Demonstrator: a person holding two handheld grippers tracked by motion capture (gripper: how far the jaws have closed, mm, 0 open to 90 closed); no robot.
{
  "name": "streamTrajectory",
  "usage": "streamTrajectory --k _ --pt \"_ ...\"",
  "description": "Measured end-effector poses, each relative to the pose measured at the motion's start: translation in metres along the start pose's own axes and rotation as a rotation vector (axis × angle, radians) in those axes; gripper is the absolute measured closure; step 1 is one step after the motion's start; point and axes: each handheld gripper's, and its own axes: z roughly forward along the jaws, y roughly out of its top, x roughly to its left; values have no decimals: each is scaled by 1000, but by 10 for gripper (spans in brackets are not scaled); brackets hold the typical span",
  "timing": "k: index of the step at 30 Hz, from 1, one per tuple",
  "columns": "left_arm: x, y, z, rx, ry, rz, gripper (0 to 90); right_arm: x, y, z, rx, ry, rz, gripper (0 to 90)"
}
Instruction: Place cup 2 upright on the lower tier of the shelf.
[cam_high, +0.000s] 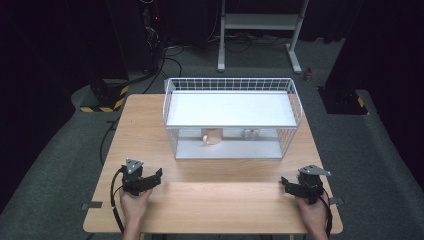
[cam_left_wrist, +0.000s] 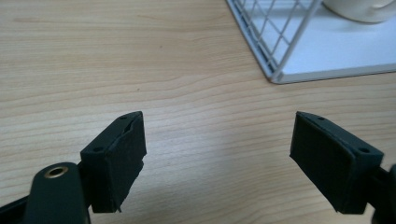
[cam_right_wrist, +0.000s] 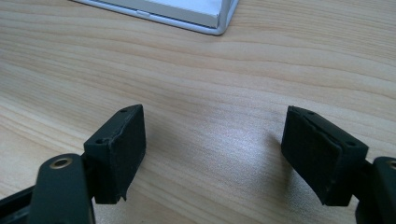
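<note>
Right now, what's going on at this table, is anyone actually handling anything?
Nothing is being handled yet. A person holds the left gripper and the right gripper low over the near part of the wooden table, one toward each side, both with jaws wide open and nothing between them. Beyond them stands a white two-tier wire rack. On its lower shelf sit a white mug and a second small item too unclear to identify, both untouched.
</note>
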Motion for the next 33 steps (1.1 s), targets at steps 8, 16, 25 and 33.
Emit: streamTrajectory --k 8,16,25,33 --pt "7 -2 8 13 73 -4 185 0 0 0 0 -1 0 220" --pt "7 -8 16 51 116 17 186 0 0 0 0 0 0 220" --pt "6 -10 23 79 124 14 188 0 0 0 0 0 0 220" --pt "6 -10 24 82 120 10 180 0 0 0 0 0 -2 220"
